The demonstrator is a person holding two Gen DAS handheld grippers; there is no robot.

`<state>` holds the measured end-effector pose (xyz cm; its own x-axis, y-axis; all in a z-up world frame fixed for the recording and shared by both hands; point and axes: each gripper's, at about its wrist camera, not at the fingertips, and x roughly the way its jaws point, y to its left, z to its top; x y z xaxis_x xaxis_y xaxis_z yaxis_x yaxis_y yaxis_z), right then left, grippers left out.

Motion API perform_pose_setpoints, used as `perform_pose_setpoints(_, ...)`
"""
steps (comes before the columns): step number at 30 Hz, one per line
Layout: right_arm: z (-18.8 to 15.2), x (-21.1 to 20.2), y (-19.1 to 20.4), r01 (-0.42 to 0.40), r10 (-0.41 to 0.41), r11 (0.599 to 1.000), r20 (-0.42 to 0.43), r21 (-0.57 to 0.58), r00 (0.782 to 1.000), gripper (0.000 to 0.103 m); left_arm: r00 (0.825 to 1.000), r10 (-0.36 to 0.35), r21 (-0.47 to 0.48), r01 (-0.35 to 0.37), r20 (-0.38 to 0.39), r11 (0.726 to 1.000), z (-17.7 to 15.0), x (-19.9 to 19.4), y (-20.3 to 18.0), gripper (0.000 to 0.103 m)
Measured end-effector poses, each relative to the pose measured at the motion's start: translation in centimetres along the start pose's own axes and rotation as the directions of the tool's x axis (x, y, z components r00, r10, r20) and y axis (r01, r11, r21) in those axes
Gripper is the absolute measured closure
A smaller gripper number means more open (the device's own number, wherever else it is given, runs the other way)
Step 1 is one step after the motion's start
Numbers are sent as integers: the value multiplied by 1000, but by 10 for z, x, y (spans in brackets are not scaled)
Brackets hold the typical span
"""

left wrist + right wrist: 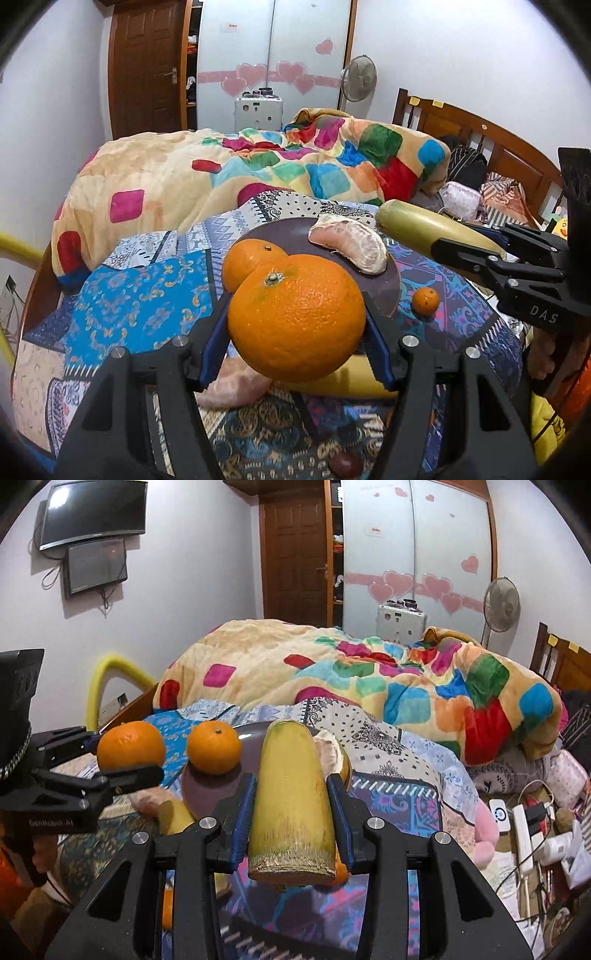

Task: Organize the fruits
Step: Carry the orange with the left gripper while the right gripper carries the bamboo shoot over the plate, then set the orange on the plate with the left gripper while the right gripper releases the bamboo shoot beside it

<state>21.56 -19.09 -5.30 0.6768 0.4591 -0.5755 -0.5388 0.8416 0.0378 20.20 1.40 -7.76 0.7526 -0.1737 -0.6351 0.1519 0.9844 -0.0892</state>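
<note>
Two grippers each carry a fruit above the patterned blue bedspread (140,295): the left gripper (295,332) has its blue-padded jaws clamped on a large round orange (295,317), the right gripper (291,812) on a yellow-green cut banana piece (291,805). Beyond them, a dark round plate (384,291) holds a smaller orange (247,262) and a peeled pale pomelo segment (351,243); a tiny orange kumquat (426,301) lies just beside the plate.

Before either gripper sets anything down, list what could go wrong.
1. The large orange bulges past the left gripper pads; it may roll out.
2. The plate already carries a smaller orange and a peeled segment; a landing could knock them.
3. The yellow stalk in the right gripper overhangs both ends and could tip.
</note>
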Motion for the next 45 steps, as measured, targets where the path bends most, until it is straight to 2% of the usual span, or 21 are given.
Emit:
perform_pose_setpoints(11,9,50,-3,9,-7,999,-70,35,998,67,997,1,-8,-1,-77,1000,6,46,6,39)
perform_pose_setpoints(17,12,72,-2,13,-9,999,-121,39,993,67,997,3,6,-3,-80,1000,11,54,7,38)
perform_pose_setpoints(26,15,93,1,37,-31,999,-178,32,984,67,989,-3,-50,-5,-149,999,8,75,21,39)
perform_pose_setpoints(36,12,104,4,21,-12,999,-228,36,973,67,989,-11,-55,3,-144,998,11,77,21,38)
perform_pose_setpoints(41,18,87,6,38,-35,999,-172,13,984,66,993,-5,-56,-2,-119,998,14,71,22,36)
perform_pose_setpoints(45,24,71,7,37,-36,999,-140,0,989,66,998,-4,-63,0,-69,998,15,51,24,36)
